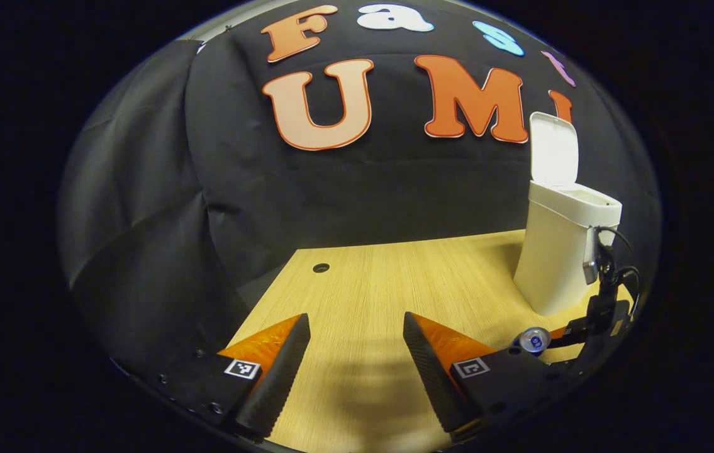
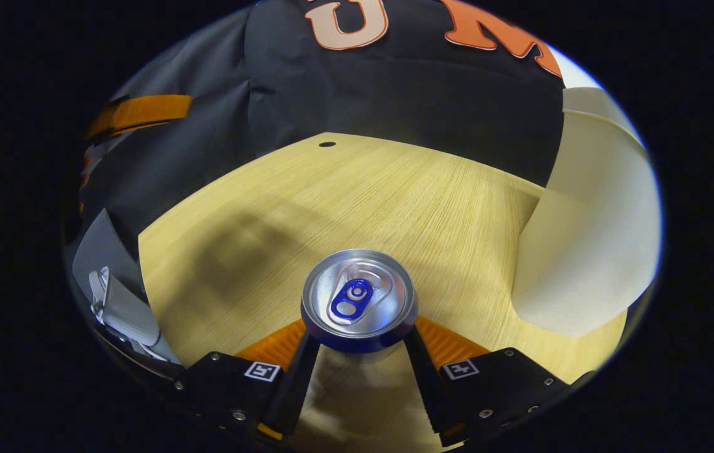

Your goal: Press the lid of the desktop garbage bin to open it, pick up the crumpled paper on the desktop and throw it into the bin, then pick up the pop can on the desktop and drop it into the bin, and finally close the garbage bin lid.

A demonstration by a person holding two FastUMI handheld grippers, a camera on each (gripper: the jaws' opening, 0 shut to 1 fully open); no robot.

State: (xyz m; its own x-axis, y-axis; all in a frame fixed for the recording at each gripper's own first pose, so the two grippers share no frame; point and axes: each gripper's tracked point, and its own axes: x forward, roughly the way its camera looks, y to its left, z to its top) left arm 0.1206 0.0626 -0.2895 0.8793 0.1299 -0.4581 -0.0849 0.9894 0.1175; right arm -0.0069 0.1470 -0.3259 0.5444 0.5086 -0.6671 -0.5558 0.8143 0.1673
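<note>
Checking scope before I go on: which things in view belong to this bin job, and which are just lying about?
Job:
- pop can, gripped by right gripper
- garbage bin, lid up
- left gripper, open, holding nothing

Lying about:
- wooden desktop
- hole in it

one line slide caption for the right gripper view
Right hand-held gripper clamps the pop can beside the white bin.
</note>
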